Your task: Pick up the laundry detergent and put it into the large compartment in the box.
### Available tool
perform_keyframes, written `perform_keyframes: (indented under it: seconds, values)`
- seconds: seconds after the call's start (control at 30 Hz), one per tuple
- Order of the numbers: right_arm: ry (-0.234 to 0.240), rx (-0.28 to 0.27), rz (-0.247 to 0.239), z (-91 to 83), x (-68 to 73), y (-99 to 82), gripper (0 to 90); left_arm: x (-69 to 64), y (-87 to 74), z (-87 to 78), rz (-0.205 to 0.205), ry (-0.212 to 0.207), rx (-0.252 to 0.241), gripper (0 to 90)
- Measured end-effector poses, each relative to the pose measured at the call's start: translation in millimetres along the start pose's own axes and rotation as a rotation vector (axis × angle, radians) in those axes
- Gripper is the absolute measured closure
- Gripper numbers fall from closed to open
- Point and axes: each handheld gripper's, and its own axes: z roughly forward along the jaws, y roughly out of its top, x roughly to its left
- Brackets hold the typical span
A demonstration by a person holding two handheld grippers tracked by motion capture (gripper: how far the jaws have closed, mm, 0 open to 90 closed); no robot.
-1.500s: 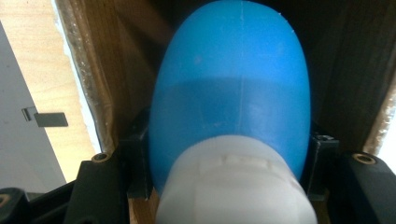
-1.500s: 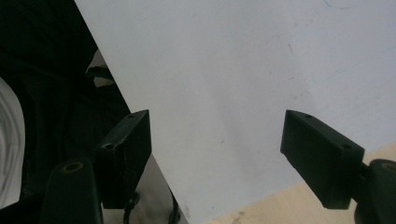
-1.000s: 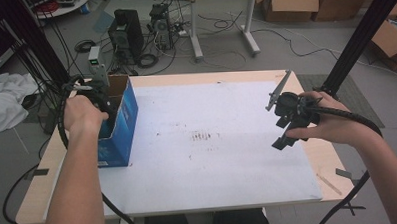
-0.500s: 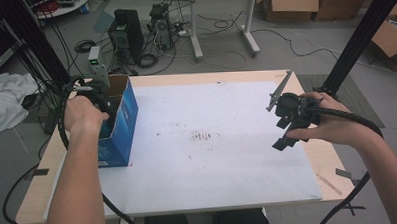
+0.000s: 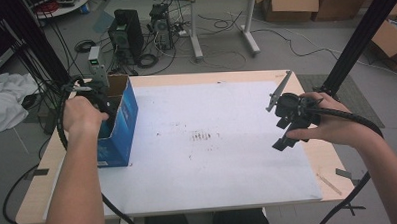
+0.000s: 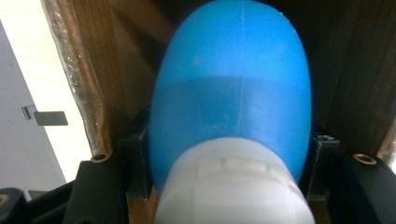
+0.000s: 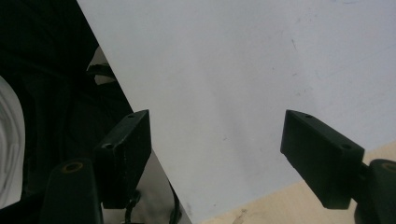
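White paper covers most of the wooden table [image 5: 150, 80], with computer towers, cables and cardboard boxes on the floor beyond it. At the table's left edge stands an open blue box [image 5: 120, 125], and the left gripper [image 5: 98, 98] reaches down into it. Seen from the left gripper view, its jaws are clamped on a blue bottle [image 6: 231, 88] with a white cap [image 6: 231, 186], one jaw on each side just above the cap, the brown inside walls of the box close around it.

The bottle is smooth and rounded, so it could slip or swivel between the jaws if lifted fast or at a tilt. The box walls sit tight around the gripper; a slanted pull might catch the bottle on the rim and drag or tip the box, which stands near the table's edge and is not held by anything.

The right gripper [image 5: 290, 120] hovers well apart over the right side of the paper, jaws wide open and empty, too far off to steady the box.
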Motion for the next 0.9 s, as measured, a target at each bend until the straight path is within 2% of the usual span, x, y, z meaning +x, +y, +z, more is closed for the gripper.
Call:
perform_keyframes:
  seconds: [0.57,0.77,0.9]
  values:
    - [-0.001,0.0,-0.004,-1.1,0.5,1.0,24.5,-1.4,-0.2,-0.6,0.011,0.021,-0.005,37.2]
    - [-0.001,0.002,-0.002,-1.9,1.3,0.2,24.5,-3.1,-1.8,-8.6,0.033,0.037,-0.024,34.4]
    - [-0.001,0.001,-0.002,-3.1,1.8,-0.3,24.4,-4.8,-3.8,-19.6,0.039,0.062,-0.033,30.9]
